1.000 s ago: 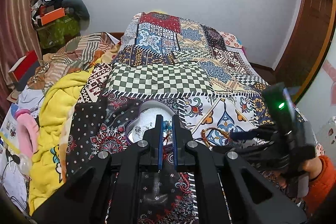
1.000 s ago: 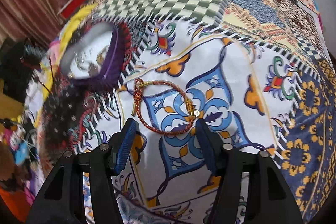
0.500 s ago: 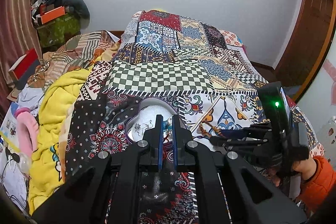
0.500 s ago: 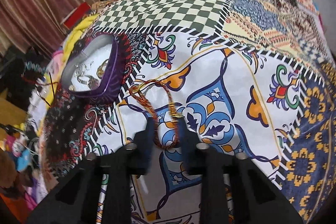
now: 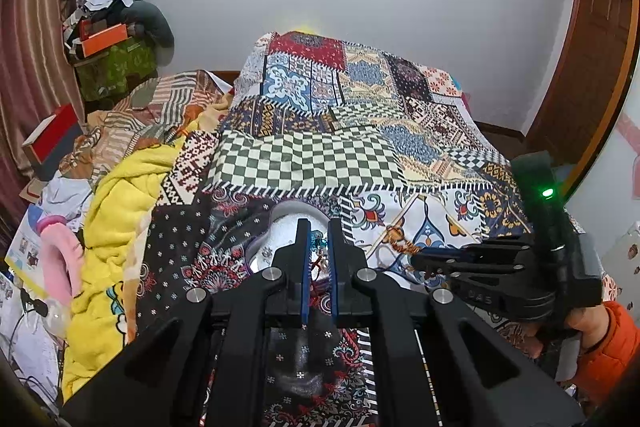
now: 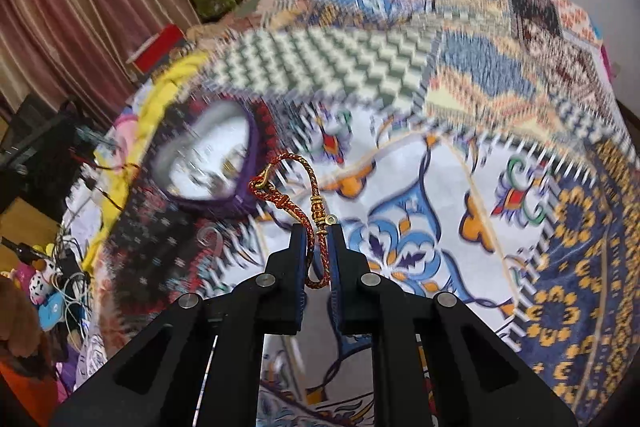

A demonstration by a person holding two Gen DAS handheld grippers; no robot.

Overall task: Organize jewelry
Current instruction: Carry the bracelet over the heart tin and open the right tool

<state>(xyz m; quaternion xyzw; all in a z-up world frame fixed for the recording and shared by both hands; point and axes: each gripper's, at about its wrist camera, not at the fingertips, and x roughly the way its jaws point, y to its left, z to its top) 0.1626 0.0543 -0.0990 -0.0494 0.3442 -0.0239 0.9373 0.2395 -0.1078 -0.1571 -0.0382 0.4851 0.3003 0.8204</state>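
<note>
Up off the quilt [image 6: 460, 211] has come the red-and-gold bracelet [image 6: 316, 211] since a moment ago — then it lay flat in a ring. On the left, the left gripper [image 5: 319, 255] hangs over the purple jewelry box [image 5: 288, 223], its fingers almost together on something small with red strings; I cannot tell what. To the right, the right gripper [image 6: 318, 255] is pinched shut on the bracelet, squashed long, pointing up and away toward the box — a hand [image 5: 588, 319] in an orange sleeve [image 5: 612, 351] holds it level.

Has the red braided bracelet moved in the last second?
Yes. The red braided bracelet is lifted off the quilt in the right gripper, toward the purple box.
</note>
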